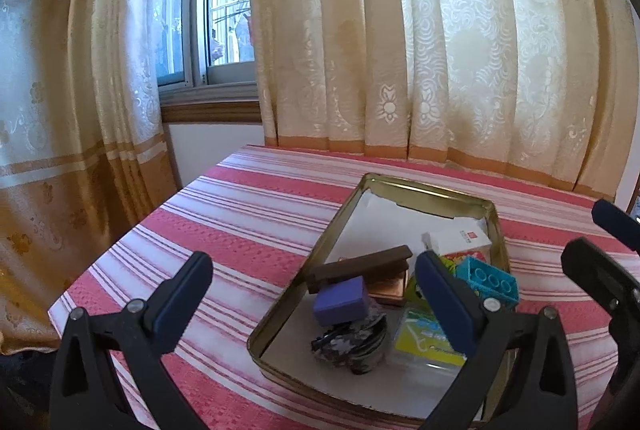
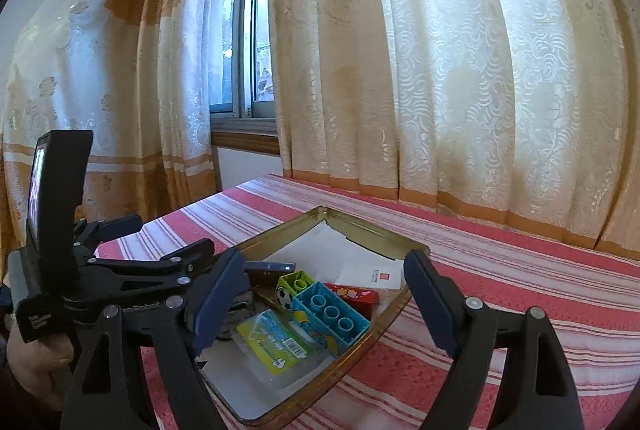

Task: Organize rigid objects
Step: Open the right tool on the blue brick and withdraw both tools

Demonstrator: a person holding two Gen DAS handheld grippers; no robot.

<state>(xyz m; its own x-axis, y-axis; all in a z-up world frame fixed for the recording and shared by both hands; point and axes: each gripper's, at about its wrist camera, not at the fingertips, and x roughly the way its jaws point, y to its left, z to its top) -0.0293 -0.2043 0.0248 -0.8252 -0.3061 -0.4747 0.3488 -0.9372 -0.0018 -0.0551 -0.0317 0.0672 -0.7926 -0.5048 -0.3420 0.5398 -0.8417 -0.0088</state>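
A gold tin tray point(image 1: 420, 186) lies on the striped tablecloth point(image 1: 240, 230). In it are a dark brown bar point(image 1: 360, 264), a purple block point(image 1: 340, 301), a copper box point(image 1: 390, 288), a dark crumpled item point(image 1: 356, 344), a teal brick point(image 1: 490, 280), a white box point(image 1: 460, 240) and a yellow-green packet point(image 1: 424, 338). My left gripper point(image 1: 316, 300) hovers open over the tray's near end, holding nothing. In the right wrist view, my right gripper point(image 2: 326, 304) is open and empty above the tray point(image 2: 372, 230), framing the teal brick point(image 2: 332, 314), a green brick point(image 2: 294, 284) and a red brick point(image 2: 356, 296).
Cream and gold curtains point(image 1: 400, 49) hang behind the table, with a window point(image 1: 200, 9) at the left. The table's left edge point(image 1: 120, 242) drops off beside the curtain. A hand point(image 2: 32, 362) holds the left tool, which carries a phone point(image 2: 52, 189).
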